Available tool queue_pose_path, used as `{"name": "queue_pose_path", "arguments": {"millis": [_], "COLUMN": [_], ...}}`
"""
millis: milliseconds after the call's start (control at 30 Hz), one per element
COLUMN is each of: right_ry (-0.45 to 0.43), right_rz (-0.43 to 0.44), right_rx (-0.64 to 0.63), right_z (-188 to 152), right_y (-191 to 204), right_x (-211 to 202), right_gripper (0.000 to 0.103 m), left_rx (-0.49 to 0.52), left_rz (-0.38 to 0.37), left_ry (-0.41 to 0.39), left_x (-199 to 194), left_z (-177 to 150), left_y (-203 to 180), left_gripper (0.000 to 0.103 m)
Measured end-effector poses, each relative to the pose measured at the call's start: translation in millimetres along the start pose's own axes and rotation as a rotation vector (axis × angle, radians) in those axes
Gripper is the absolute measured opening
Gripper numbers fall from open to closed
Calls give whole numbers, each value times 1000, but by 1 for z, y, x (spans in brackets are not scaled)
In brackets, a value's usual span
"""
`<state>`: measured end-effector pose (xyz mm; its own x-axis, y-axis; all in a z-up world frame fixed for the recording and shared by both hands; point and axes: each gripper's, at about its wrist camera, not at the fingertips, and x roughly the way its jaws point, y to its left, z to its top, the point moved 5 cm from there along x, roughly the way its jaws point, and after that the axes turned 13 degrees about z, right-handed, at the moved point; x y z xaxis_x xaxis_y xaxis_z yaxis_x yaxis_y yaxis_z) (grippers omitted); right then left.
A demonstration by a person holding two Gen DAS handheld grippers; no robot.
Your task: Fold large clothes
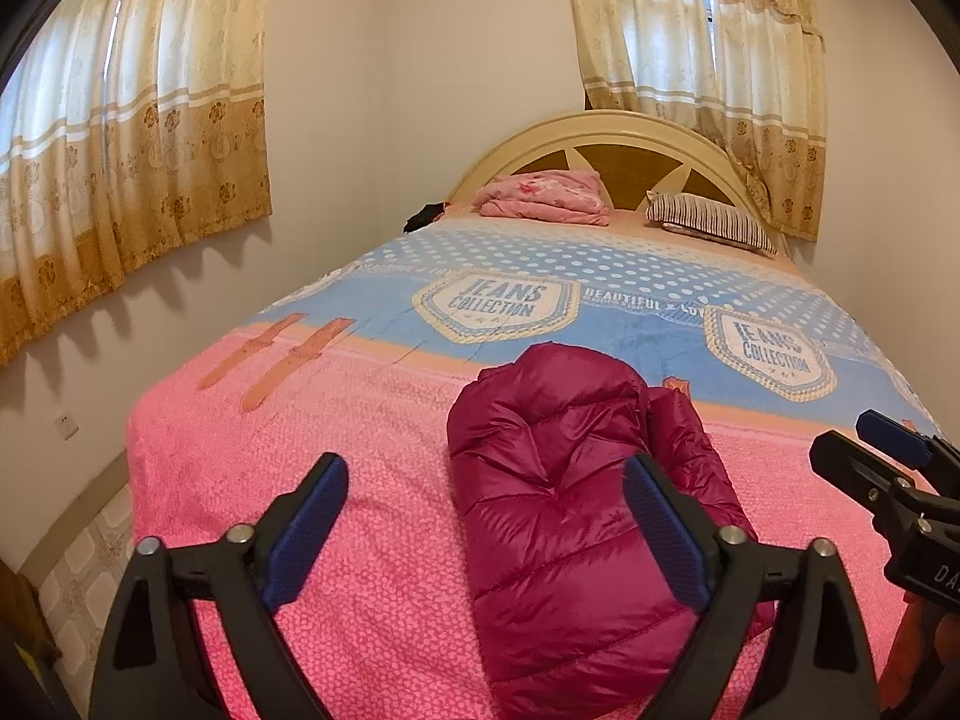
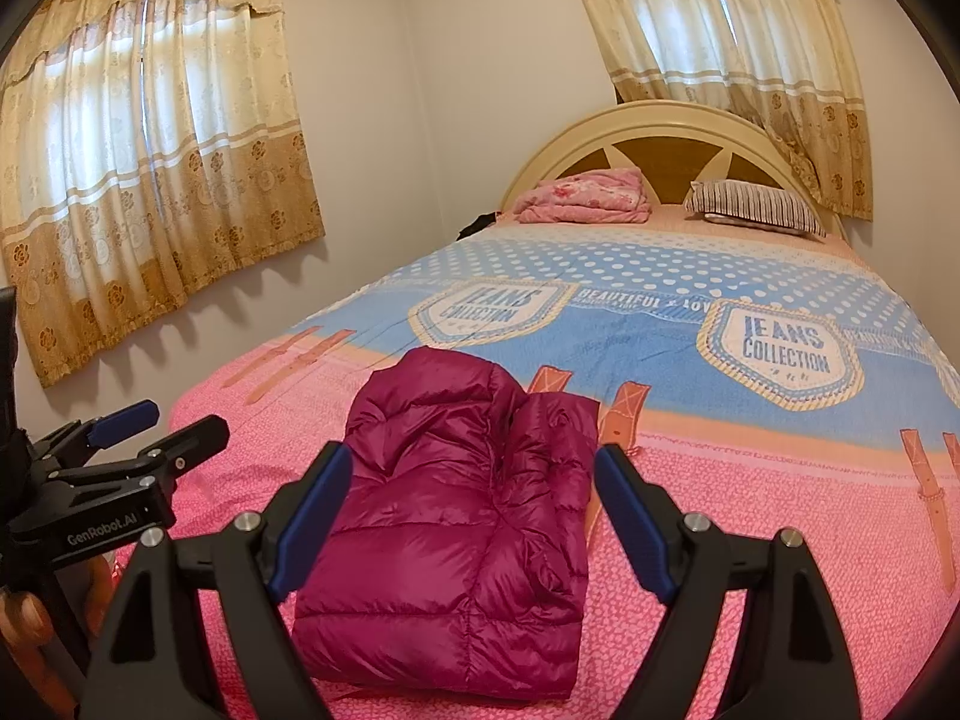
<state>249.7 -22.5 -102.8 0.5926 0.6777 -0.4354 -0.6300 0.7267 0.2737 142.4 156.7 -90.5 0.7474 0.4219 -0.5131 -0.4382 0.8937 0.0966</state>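
Jacket (image 2: pixel 456 528) lies folded into a compact bundle on pink end of bed cover (image 1: pixel 300 480), near foot edge, well short of blue band. Looks near done, judging by shape; hood or collar end bulges up on side toward headboard (image 2: pixel 654 120).

Left gripper (image 1: pixel 486 522): released, jaws wide, nothing held, hovering above jacket's left side. Right gripper (image 2: pixel 474 510): also released, jaws spread, empty, jacket centred betw. fingers below. Each also seen side-on in other cam, apart from the fabric.

Risks (judgement):
- Puffy fill w/ slick shell: likely springs back, top layer may slide off and unfold if not pressed flat.
- Pinching only outer shell: thin layer lifts, bundle opens.
- Bulged far end of jacket uneven; any further fold prob. lopsided.
- Soft bed under jacket gives way; pressing down may tilt stack toward foot edge.
- Two grippers close beside jacket; could knock each other if both go in.

Around, rel. to jacket:
- Far beyond, at headboard: folded pink blanket (image 1: pixel 543 201), striped pillow (image 1: pixel 711 222), small dark item (image 1: pixel 426 216) at left edge, can't tell what.
- Left of jacket: curtains (image 1: pixel 132 180) on wall, well apart.
- Beyond and right: second curtains over headboard.
- Nothing on cover betw. grippers and jacket; no obstruction seen.
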Motion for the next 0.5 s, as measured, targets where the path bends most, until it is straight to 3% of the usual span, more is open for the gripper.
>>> {"name": "queue_pose_path", "arguments": {"millis": [200,367,500], "right_ry": [6,10,10], "right_rz": [4,5,6], "right_rx": [-3,5,5], "right_z": [-2,-4,-5], "right_y": [0,-3,-3], "right_x": [0,1,0], "right_gripper": [85,85,85], "left_rx": [-13,6,3], "left_rz": [24,45,22], "left_ry": [-26,-76,-67], "left_x": [-3,-10,-7], "left_z": [0,0,1], "left_y": [1,-2,-4], "left_gripper": [102,102,102]}}
